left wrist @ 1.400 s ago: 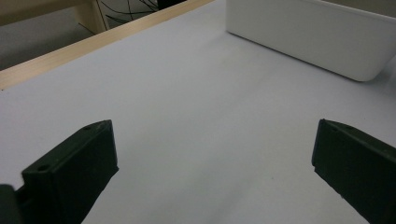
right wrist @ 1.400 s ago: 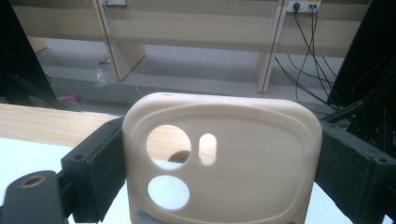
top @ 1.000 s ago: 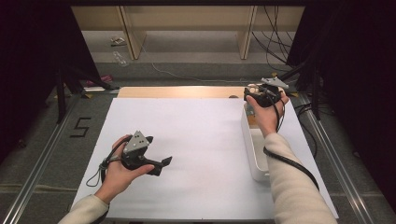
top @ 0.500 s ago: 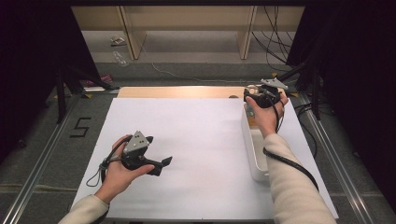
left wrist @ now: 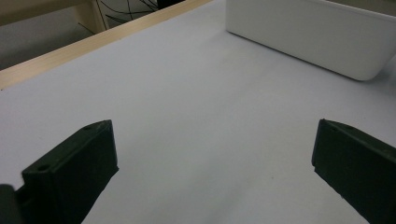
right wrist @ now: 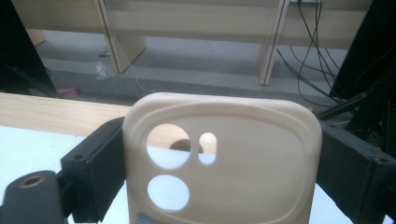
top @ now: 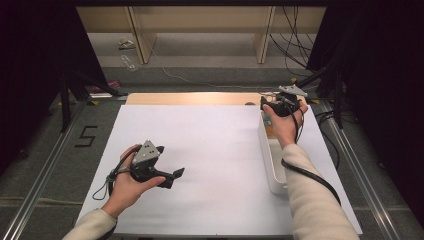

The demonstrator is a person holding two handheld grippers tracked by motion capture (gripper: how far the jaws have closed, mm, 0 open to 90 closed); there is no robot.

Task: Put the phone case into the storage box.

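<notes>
A cream phone case (right wrist: pixel 243 186) with camera cut-outs stands upright in the right gripper view, and my right gripper (right wrist: pixel 222 158) is shut on its two sides. From above, the right gripper (top: pixel 270 106) is held over the far end of a white bin (top: pixel 272 167). My left gripper (top: pixel 174 176) hovers low over the white table sheet (top: pixel 210 145) at the near left. Its jaws stand wide apart with nothing between them, as the left gripper view (left wrist: pixel 215 154) confirms.
The long white bin (left wrist: pixel 308 32) lies along the sheet's right side. A wooden strip (top: pixel 190 98) borders the sheet's far edge. Beyond it are wooden table legs, cables and floor. Metal rails run along both sides of the table.
</notes>
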